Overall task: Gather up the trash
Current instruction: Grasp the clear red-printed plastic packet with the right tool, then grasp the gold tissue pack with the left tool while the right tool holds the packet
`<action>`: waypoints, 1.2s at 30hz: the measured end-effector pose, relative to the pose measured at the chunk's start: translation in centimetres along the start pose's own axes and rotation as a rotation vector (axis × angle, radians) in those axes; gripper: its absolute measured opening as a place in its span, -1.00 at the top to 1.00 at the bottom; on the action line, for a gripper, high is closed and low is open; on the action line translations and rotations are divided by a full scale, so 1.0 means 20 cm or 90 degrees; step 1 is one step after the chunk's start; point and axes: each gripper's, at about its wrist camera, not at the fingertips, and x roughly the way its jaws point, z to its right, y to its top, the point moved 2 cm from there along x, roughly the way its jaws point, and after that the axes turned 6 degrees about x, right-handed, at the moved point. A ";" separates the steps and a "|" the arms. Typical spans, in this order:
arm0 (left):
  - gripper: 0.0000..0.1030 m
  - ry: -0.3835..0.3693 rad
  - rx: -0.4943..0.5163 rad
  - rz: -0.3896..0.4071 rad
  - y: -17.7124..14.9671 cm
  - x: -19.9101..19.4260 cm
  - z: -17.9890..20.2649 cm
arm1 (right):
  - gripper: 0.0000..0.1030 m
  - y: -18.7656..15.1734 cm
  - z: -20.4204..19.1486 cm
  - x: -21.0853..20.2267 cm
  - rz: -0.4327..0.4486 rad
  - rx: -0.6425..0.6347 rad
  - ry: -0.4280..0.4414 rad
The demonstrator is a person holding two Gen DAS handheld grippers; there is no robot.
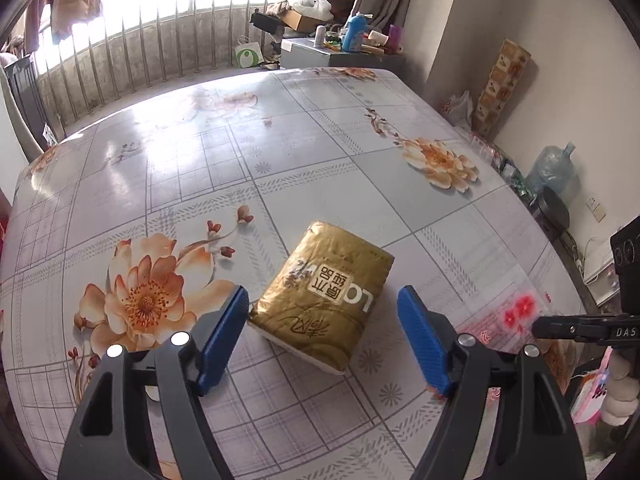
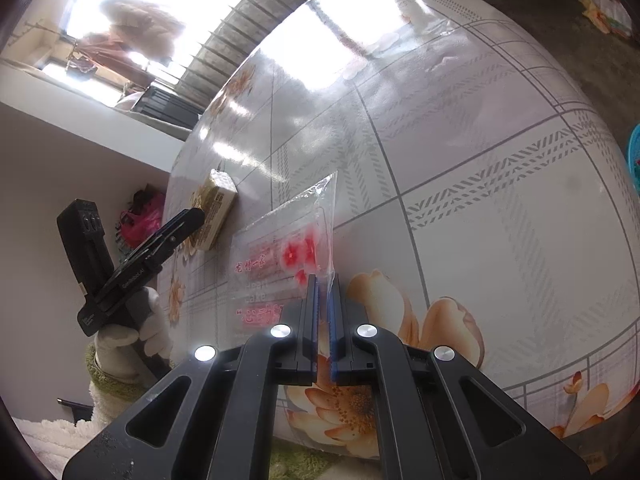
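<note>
My left gripper (image 1: 322, 344) has its blue fingers (image 1: 224, 332) spread wide around the near end of the gold tissue pack (image 1: 320, 294), not touching it. My right gripper (image 2: 324, 320) is pinched closed on the clear plastic wrapper (image 2: 288, 256) lying near the table's (image 1: 280, 148) right edge. I judge this to be the wrapper pickup; next I lift it clear. Both grippers tilt steeply down towards the tabletop.

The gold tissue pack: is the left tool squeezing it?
No, the left tool stands open, its blue fingers apart on either side of the gold tissue pack lying on the table.
</note>
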 end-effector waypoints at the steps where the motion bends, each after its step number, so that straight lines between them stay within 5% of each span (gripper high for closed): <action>1: -0.45 0.004 0.005 -0.003 0.00 0.01 0.00 | 0.95 0.00 0.01 0.00 0.000 0.001 0.001; 10: -0.45 0.001 -0.042 -0.019 -0.05 0.05 -0.04 | 0.95 0.00 0.03 -0.04 0.005 0.007 0.002; 24: -0.41 -0.058 -0.072 -0.026 -0.20 -0.15 0.05 | 0.94 -0.04 0.09 -0.08 0.028 0.044 0.013; 36: -0.42 -0.032 -0.051 -0.049 -0.25 -0.15 0.12 | 0.94 -0.04 0.11 -0.11 0.040 0.054 0.014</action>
